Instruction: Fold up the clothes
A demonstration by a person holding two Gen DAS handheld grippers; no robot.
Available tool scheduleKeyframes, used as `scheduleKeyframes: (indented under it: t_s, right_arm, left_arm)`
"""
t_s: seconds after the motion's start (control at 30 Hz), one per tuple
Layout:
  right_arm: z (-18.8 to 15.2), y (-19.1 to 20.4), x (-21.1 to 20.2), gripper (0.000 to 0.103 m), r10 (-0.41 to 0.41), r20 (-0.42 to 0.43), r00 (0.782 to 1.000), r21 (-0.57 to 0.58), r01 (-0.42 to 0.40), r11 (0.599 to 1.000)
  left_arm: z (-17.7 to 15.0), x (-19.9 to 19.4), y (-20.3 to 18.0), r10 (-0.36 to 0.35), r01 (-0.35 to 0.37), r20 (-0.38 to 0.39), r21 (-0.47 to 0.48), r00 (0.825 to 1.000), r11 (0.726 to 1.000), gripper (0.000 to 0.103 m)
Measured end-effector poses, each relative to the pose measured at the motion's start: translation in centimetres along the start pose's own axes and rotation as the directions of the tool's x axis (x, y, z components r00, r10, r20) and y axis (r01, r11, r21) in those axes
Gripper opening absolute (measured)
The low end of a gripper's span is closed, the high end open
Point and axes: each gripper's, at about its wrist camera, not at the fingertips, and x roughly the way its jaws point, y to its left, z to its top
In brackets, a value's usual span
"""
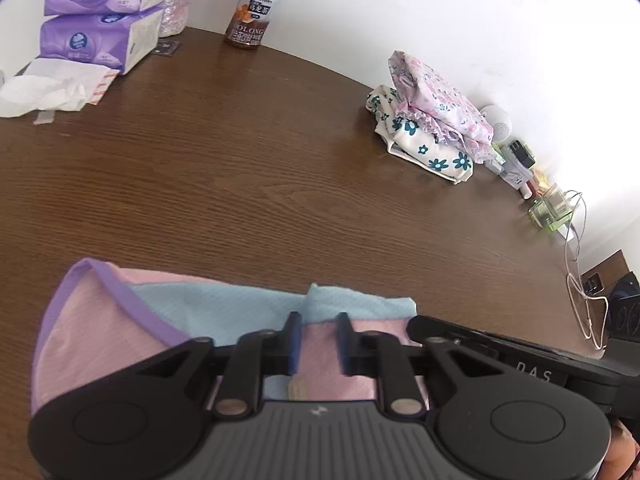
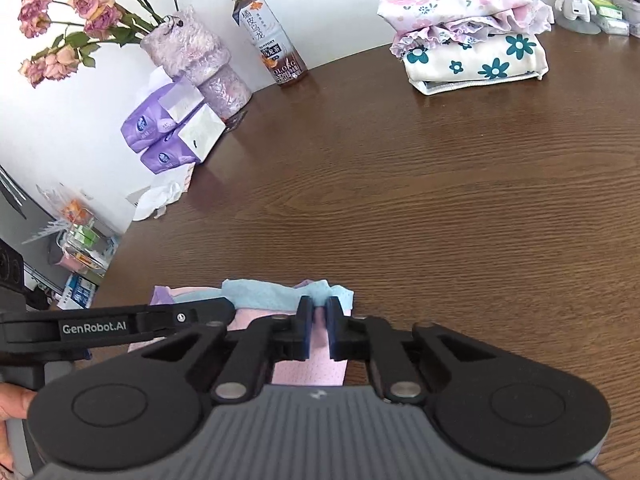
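Right gripper [image 2: 319,312] pinched nearly together on pastel garment [image 2: 308,368], left gripper [image 1: 318,326] partway apart over it, grip unclear, dried roses [image 2: 68,20] only in right view.

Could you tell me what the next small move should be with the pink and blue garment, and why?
Probably close the left gripper onto the garment: its jaws straddle the pink cloth with gaps showing, while the right gripper looks pinched on the blue edge. Then both could lift together.
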Motion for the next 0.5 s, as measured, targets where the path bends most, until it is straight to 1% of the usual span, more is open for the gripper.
scheduleKeyframes:
  t_s: [0.03, 0.07, 0.1, 0.13, 0.17, 0.2, 0.23, 0.27, 0.3, 0.33, 0.4, 0.43, 0.47, 0.5]
  right_arm:
    - [-0.1, 0.0, -0.2, 0.011, 0.001, 0.000, 1.000, -0.003, -0.001, 1.000]
    - [-0.2, -0.1, -0.3, 0.017, 0.001, 0.000, 1.000, -0.007, -0.001, 1.000]
    - [-0.3, -0.1, -0.5, 0.026, 0.005, -0.001, 1.000, -0.005, -0.005, 1.000]
    - [-0.5, -0.2, -0.7, 0.028, 0.009, -0.002, 1.000, -0.003, -0.009, 1.000]
    - [-0.6, -0.2, -0.8, 0.028, 0.006, -0.005, 1.000, -0.009, -0.006, 1.000]
    - [-0.6, -0.1, -0.8, 0.028, 0.009, -0.011, 1.000, -0.009, -0.009, 1.000]
    - [-0.7, 0.0, -0.8, 0.028, 0.013, -0.017, 1.000, -0.009, -0.013, 1.000]
    - [-0.8, 0.1, -0.8, 0.028, 0.016, -0.023, 1.000, -0.009, -0.016, 1.000]
    - [-0.8, 0.1, -0.8, 0.023, 0.013, -0.022, 1.000, -0.006, -0.013, 1.000]
    - [-0.9, 0.2, -0.8, 0.020, 0.010, -0.020, 1.000, -0.004, -0.010, 1.000]
    - [-1.0, 0.3, -0.9, 0.010, 0.007, -0.017, 1.000, -0.004, -0.007, 1.000]
    - [-1.0, 0.3, -0.9, 0.009, 0.006, -0.015, 1.000, -0.006, -0.006, 1.000]
    - [-1.1, 0.4, -0.9, 0.008, 0.006, -0.013, 1.000, -0.008, -0.006, 1.000]
    - [-1.1, 0.3, -1.0, 0.008, 0.007, -0.013, 1.000, -0.010, -0.007, 1.000]
  left_arm:
    - [-0.1, -0.2, 0.0, -0.001, 0.001, -0.001, 0.001, 1.000, 1.000, 0.045]
    - [-0.2, -0.4, 0.0, -0.002, 0.002, -0.001, 0.001, 1.000, 1.000, 0.049]
    - [-0.3, -0.5, -0.1, -0.003, 0.003, -0.004, 0.003, 1.000, 1.000, 0.048]
    - [-0.4, -0.5, -0.2, -0.006, 0.006, -0.013, 0.010, 1.000, 1.000, 0.047]
    - [-0.5, -0.4, -0.3, -0.009, 0.009, -0.023, 0.013, 1.000, 1.000, 0.046]
    - [-0.6, -0.2, -0.3, -0.016, 0.017, -0.036, 0.008, 0.999, 1.000, 0.044]
    - [-0.7, 0.0, -0.2, -0.031, 0.031, -0.051, -0.005, 0.998, 1.000, 0.039]
    - [-0.7, 0.3, -0.1, -0.046, 0.045, -0.061, -0.019, 0.997, 0.999, 0.022]
    - [-0.8, 0.4, 0.0, -0.051, 0.049, -0.062, -0.026, 0.997, 0.998, 0.013]
    - [-0.9, 0.4, 0.0, -0.047, 0.046, -0.057, -0.020, 0.997, 0.999, 0.013]
    - [-1.1, 0.3, -0.1, -0.049, 0.049, -0.051, -0.012, 0.998, 0.999, 0.013]
    - [-1.2, 0.2, -0.1, -0.048, 0.047, -0.049, -0.014, 0.998, 0.999, 0.013]
    - [-1.2, 0.1, 0.0, -0.047, 0.046, -0.048, -0.016, 0.998, 0.999, 0.015]
    - [-1.3, 0.0, 0.0, -0.043, 0.043, -0.046, -0.017, 0.998, 0.999, 0.024]
